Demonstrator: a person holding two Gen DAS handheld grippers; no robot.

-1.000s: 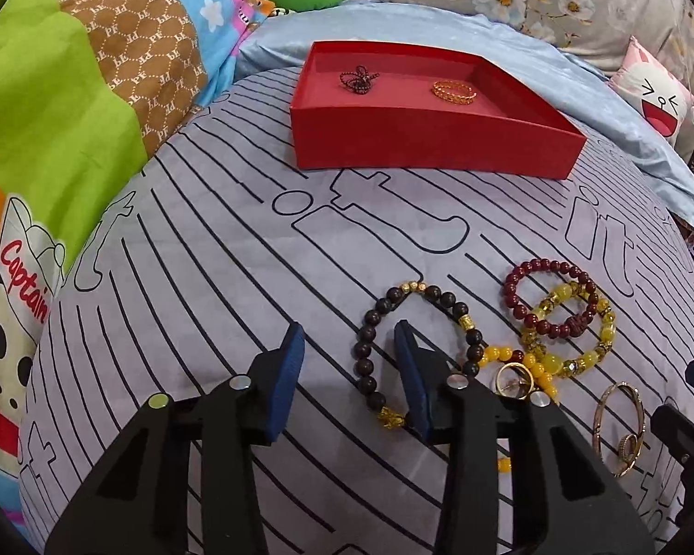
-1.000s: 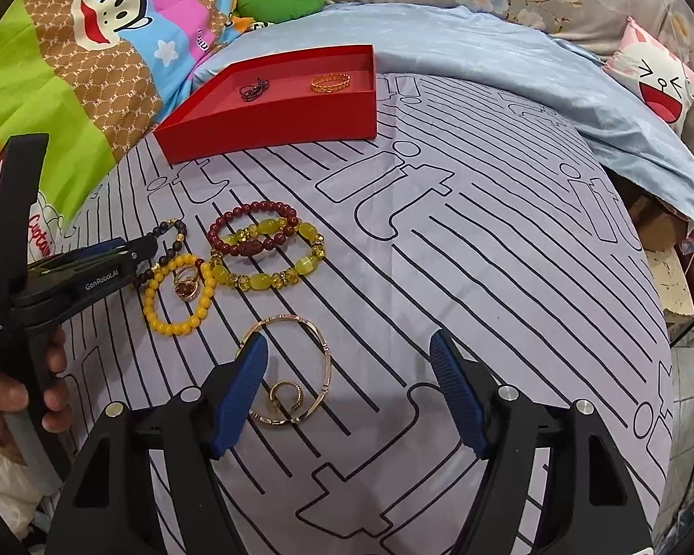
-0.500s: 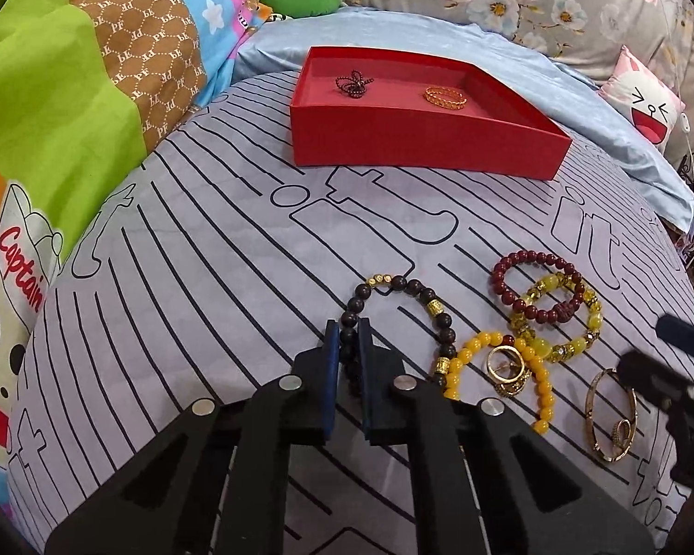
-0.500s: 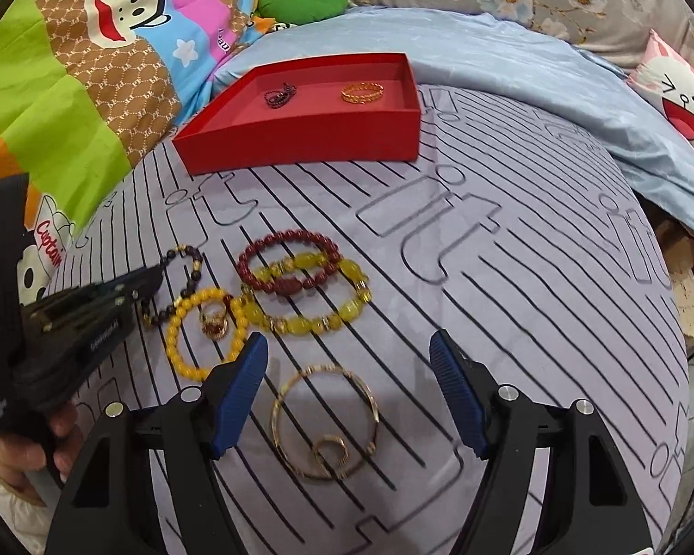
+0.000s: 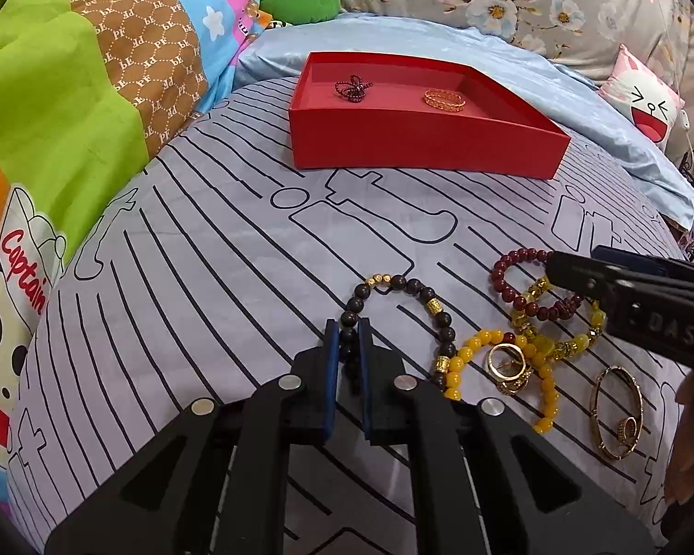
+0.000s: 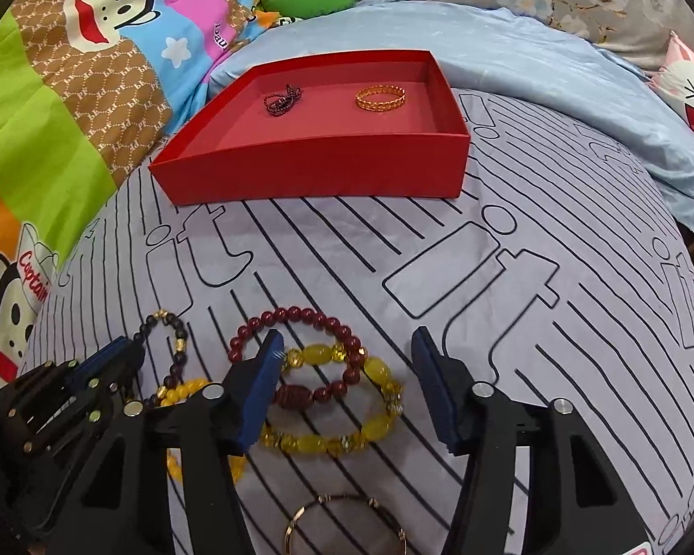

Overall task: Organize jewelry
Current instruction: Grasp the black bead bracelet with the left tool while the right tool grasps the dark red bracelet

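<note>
Left gripper [image 5: 348, 337]: jaws, open a second ago, now closed on dark bead bracelet [image 5: 405, 319]; right gripper [image 6: 347, 356]: moved forward from gold bangle [image 6: 342, 527] to above dark-red bead bracelet [image 6: 300, 347]

You had a bed [image 5: 236, 249] under you, covered by a grey sheet printed with black lines and outlined shapes. A red tray [image 5: 421, 143] sat on it toward the far side. Nearer you, five pieces lay directly on the sheet: a dark bead bracelet [image 5: 407, 296], a small yellow bead bracelet [image 5: 476, 347] around a gold ring [image 5: 509, 365], a dark red bead bracelet [image 6: 310, 323] overlapping a chunky yellow bead bracelet [image 6: 374, 421], and a gold bangle [image 5: 617, 411] just beside them. A light blue cloth [image 6: 555, 64] lay beyond the tray.
</note>
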